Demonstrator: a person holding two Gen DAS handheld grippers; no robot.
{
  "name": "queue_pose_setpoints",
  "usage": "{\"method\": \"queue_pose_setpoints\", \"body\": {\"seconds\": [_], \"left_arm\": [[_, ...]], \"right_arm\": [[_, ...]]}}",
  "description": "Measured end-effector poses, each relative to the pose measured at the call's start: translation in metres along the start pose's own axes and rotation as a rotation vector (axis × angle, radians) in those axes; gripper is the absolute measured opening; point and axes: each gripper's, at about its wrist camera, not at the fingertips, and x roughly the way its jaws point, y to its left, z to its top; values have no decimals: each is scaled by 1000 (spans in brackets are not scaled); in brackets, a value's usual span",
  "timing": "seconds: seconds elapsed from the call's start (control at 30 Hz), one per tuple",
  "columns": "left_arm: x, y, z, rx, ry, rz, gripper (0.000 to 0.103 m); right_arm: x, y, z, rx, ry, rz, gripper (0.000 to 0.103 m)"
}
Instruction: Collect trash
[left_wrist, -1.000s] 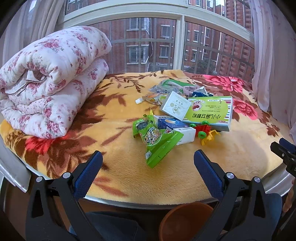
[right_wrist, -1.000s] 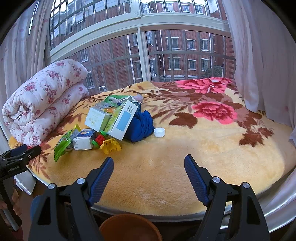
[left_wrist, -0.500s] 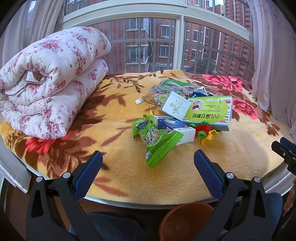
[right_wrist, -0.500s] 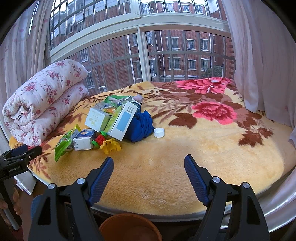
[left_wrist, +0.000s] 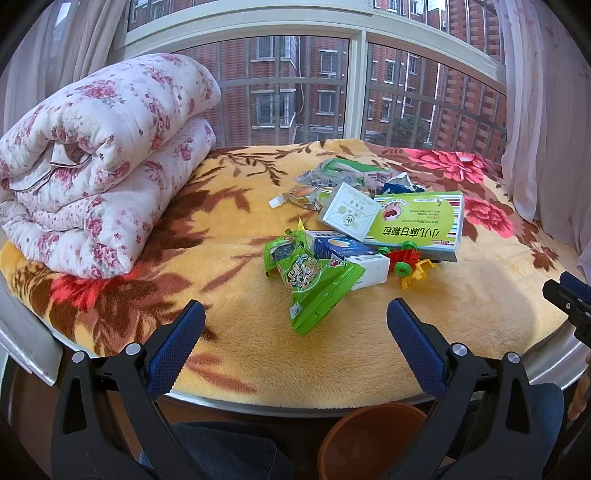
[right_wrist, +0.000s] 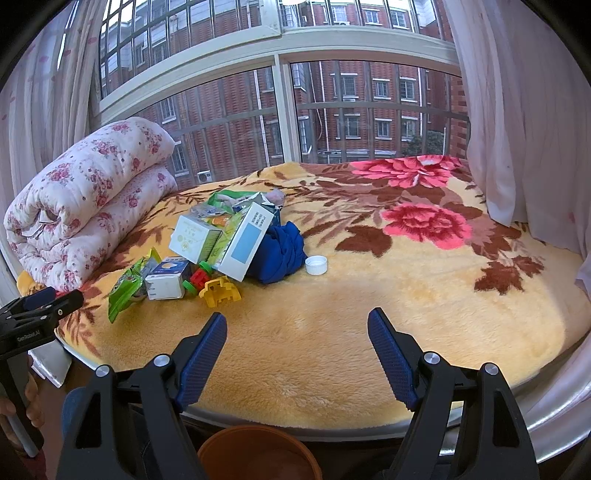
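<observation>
A pile of trash lies on the flowered blanket: a green snack bag (left_wrist: 314, 280), a blue-and-white box (left_wrist: 347, 254), a large green medicine box (left_wrist: 417, 225), a small white box (left_wrist: 349, 214) and wrappers (left_wrist: 340, 175) behind. In the right wrist view the same pile (right_wrist: 221, 240) sits left of centre, with a white bottle cap (right_wrist: 316, 265) beside it. My left gripper (left_wrist: 295, 321) is open and empty, short of the snack bag. My right gripper (right_wrist: 297, 328) is open and empty over bare blanket. A brown bin (left_wrist: 369, 439) stands below the bed edge.
A rolled floral quilt (left_wrist: 96, 155) lies at the left. A red, green and yellow toy (left_wrist: 410, 264) and a blue cloth (right_wrist: 280, 251) sit by the pile. The blanket (right_wrist: 406, 302) covers the sill. Window and curtains are behind.
</observation>
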Motion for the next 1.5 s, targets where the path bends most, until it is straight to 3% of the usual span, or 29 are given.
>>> {"method": "queue_pose_setpoints", "body": {"seconds": [1.5], "left_arm": [[16,5,-5,2,25,-16,96]], "right_arm": [[3,0,-4,-1,17,5,77]]}}
